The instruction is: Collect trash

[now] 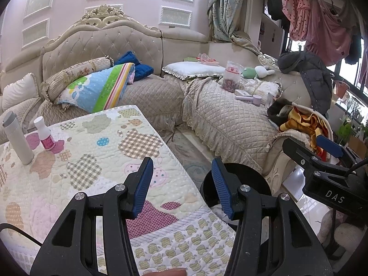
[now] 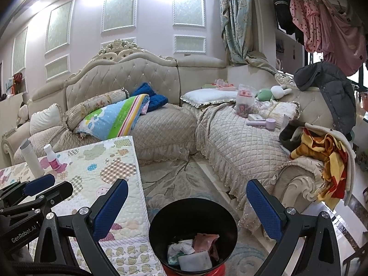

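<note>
A black round trash bin [image 2: 193, 227] stands on the floor by the table's corner, holding crumpled paper and wrappers [image 2: 195, 250]. My right gripper [image 2: 187, 202] hovers above the bin, open, with nothing between its blue pads. My left gripper [image 1: 182, 181] is open and empty over the near corner of the quilted table [image 1: 87, 156]; the bin's rim [image 1: 260, 179] shows behind its right finger. In the left wrist view the right gripper [image 1: 322, 158] shows at the right edge. In the right wrist view the left gripper [image 2: 39, 191] shows at the left edge.
On the table's far left stand a white tall bottle [image 1: 18, 138] and a small pink-labelled bottle [image 1: 46, 135]. A beige corner sofa [image 2: 241, 138] behind holds a folded blanket [image 2: 115, 117], pillows, toys and clothes. A patterned rug [image 2: 184, 179] covers the floor between table and sofa.
</note>
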`<state>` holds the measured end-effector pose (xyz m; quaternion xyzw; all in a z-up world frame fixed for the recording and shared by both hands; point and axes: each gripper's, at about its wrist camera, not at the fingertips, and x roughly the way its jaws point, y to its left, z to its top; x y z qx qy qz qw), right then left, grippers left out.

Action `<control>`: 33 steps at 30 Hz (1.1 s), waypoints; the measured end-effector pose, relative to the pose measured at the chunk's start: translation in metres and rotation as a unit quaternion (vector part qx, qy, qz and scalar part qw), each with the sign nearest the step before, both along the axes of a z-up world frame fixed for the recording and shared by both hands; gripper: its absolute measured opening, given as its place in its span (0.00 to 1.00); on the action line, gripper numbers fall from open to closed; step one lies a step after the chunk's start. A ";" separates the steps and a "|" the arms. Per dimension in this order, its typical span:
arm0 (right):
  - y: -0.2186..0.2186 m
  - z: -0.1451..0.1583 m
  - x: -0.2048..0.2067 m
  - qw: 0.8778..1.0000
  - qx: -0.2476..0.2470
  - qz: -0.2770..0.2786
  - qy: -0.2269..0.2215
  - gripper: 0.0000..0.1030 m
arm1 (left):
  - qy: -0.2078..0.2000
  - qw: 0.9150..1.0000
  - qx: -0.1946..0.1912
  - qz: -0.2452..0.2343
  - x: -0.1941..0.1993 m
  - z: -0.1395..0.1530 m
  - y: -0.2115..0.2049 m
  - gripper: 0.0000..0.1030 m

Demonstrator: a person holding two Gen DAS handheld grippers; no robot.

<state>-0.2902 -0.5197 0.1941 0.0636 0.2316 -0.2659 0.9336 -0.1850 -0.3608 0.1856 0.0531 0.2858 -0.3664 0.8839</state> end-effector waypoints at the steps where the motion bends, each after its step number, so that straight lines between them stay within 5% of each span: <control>1: 0.000 -0.001 0.000 1.000 0.001 0.000 0.001 0.99 | 0.000 1.000 0.001 0.000 0.000 0.000 0.000 0.50; 33: -0.007 -0.008 -0.001 1.000 0.006 -0.002 0.010 0.99 | 0.003 1.000 0.004 -0.003 -0.001 -0.007 -0.001 0.50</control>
